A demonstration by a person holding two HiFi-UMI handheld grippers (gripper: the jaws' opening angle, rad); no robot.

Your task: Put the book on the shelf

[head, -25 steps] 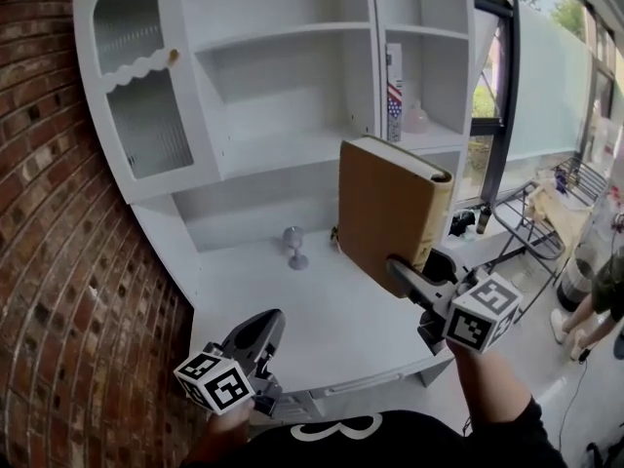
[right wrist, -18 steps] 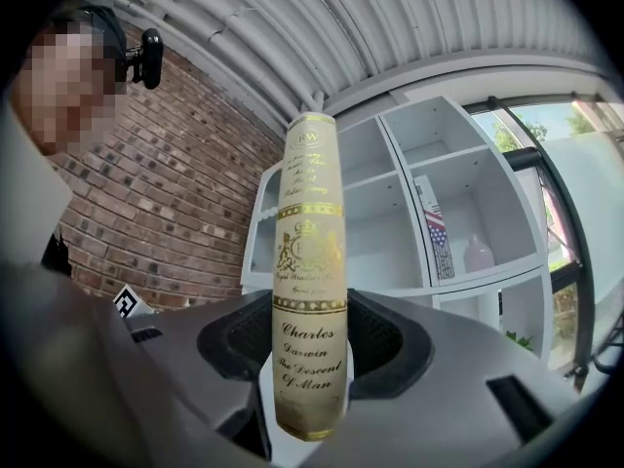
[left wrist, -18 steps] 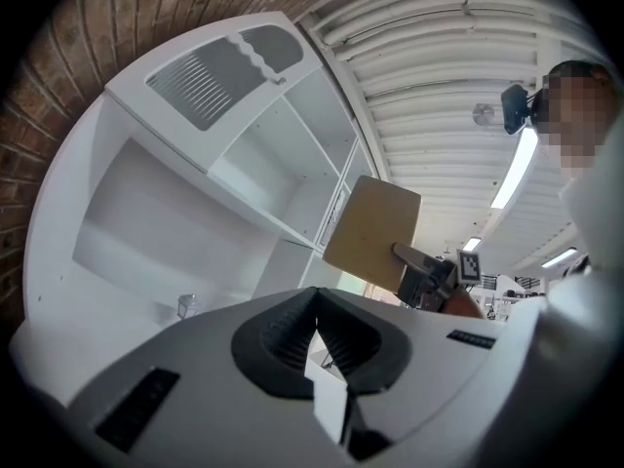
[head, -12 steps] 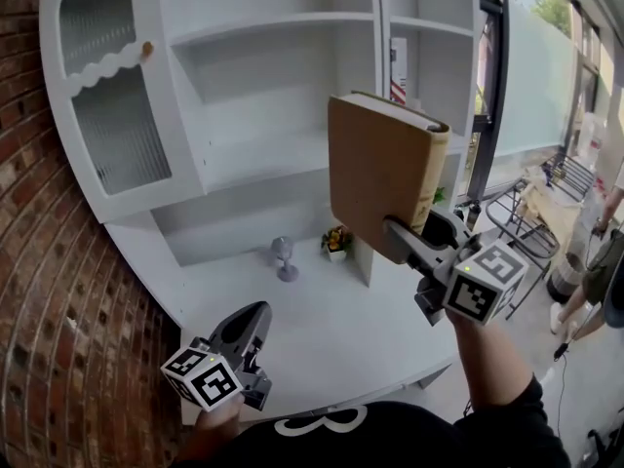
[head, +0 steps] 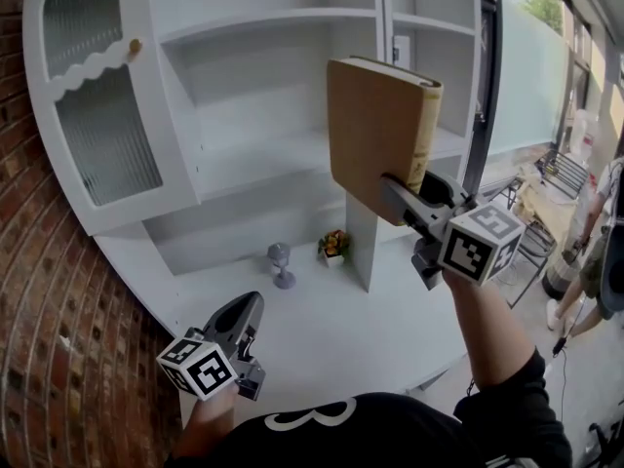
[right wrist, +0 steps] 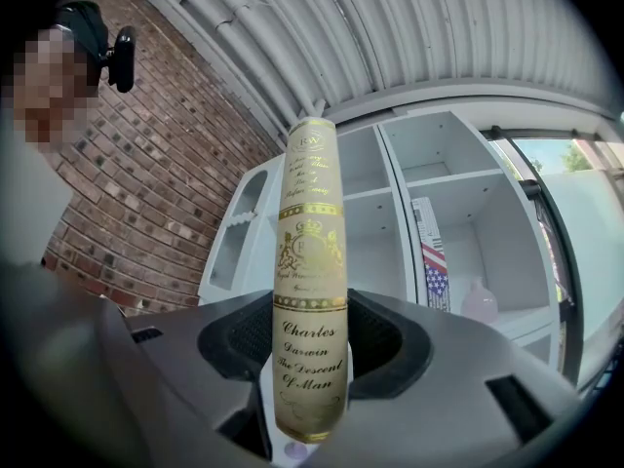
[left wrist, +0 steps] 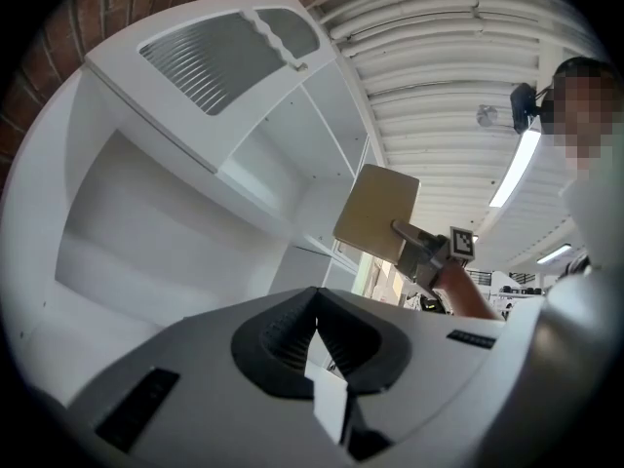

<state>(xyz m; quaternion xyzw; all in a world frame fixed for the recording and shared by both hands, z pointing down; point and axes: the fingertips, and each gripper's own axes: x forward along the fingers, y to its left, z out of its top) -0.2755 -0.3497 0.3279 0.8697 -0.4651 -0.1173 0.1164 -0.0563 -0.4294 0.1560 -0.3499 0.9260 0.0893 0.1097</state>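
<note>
Trouble would most likely start at the grip. The right claw (head: 398,191) pinches the book (head: 375,125) only at its lower corner, jaws partly apart and pressed on both covers. So tall a volume could pivot or slip as it is tilted in.

The book hangs in the air at upper centre of the head view, in front of the shelf unit (head: 273,149), close to its upright divider (head: 379,13). It could knock that divider or a shelf edge. In the compartment at upper right it could topple the flag-patterned book (right wrist: 430,256) or the pink vase (right wrist: 478,303).

The left claw (head: 242,318), at lower left, is closed on nothing and lends no support.

Count:
- two claws
- one held book
- one flag-patterned book standing on the shelf
- one pink vase beside it
- one goblet-shaped ornament (head: 281,263) and one small flower pot (head: 334,246) on the white surface (head: 331,334)
- one ribbed-glass door (head: 102,130)
</note>
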